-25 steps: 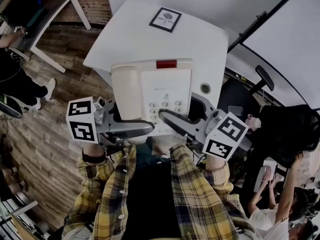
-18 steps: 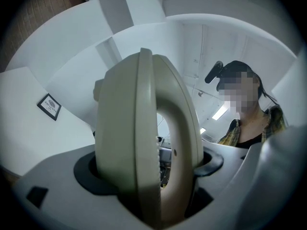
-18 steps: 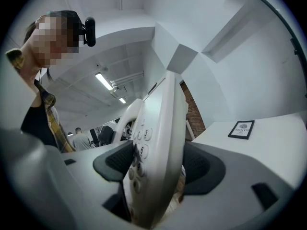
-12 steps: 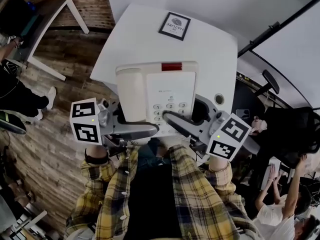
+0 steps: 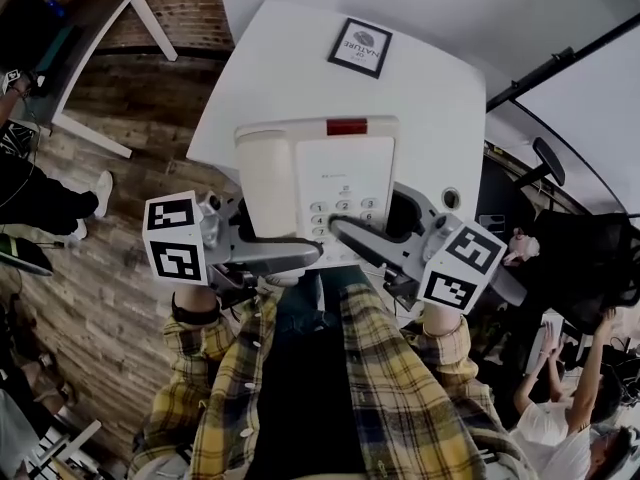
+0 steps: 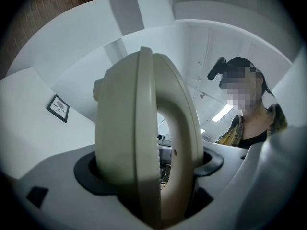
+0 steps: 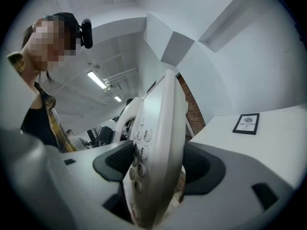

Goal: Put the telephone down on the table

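A cream desk telephone (image 5: 315,178) with a handset on its left, a keypad and a red strip (image 5: 346,126) hangs over the near edge of the white table (image 5: 290,78). My left gripper (image 5: 305,258) is shut on the telephone's handset side (image 6: 144,143), with both dark pads pressed against it. My right gripper (image 5: 345,233) is shut on the keypad side (image 7: 156,143), one pad on the keys and one on the underside. I cannot tell whether the telephone touches the table.
A small black-framed card (image 5: 360,46) stands at the table's far side. A round grommet (image 5: 452,199) sits near the table's right edge. A dark desk (image 5: 90,18) is at upper left, over wooden floor (image 5: 110,268). An office chair (image 5: 590,258) and people (image 5: 560,408) are at right.
Both grippers keep their hold on the telephone. The table and its framed card have shifted slightly rightward and nearer in the head view.
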The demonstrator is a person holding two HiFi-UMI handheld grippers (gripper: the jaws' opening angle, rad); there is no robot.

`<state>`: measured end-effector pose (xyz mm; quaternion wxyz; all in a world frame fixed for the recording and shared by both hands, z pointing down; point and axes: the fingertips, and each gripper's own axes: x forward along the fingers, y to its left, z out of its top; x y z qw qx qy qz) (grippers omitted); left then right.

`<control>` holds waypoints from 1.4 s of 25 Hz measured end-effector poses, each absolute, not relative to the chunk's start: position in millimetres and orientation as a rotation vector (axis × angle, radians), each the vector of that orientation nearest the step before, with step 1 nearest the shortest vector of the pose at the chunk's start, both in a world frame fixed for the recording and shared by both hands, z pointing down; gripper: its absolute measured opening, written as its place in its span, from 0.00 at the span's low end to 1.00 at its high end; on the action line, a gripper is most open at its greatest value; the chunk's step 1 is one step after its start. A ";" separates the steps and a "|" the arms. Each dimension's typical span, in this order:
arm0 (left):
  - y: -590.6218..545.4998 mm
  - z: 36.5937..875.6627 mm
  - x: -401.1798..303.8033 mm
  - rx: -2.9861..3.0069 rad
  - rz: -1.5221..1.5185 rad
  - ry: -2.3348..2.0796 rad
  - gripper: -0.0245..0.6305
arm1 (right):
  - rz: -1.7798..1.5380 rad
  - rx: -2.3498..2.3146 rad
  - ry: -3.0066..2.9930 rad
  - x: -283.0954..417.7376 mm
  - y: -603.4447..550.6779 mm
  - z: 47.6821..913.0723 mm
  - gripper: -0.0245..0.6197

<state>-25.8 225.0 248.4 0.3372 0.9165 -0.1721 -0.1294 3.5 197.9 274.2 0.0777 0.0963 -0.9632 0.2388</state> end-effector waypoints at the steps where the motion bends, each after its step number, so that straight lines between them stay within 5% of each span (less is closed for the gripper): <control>1: 223.4 248.7 -25.4 2.388 -0.337 -0.448 0.69 | 0.716 0.289 -2.883 3.8 196.3 274.5 0.49; 35: -40.5 250.7 -25.9 2.347 -0.248 -0.394 0.69 | 0.829 0.377 -2.889 3.7 -64.5 279.1 0.49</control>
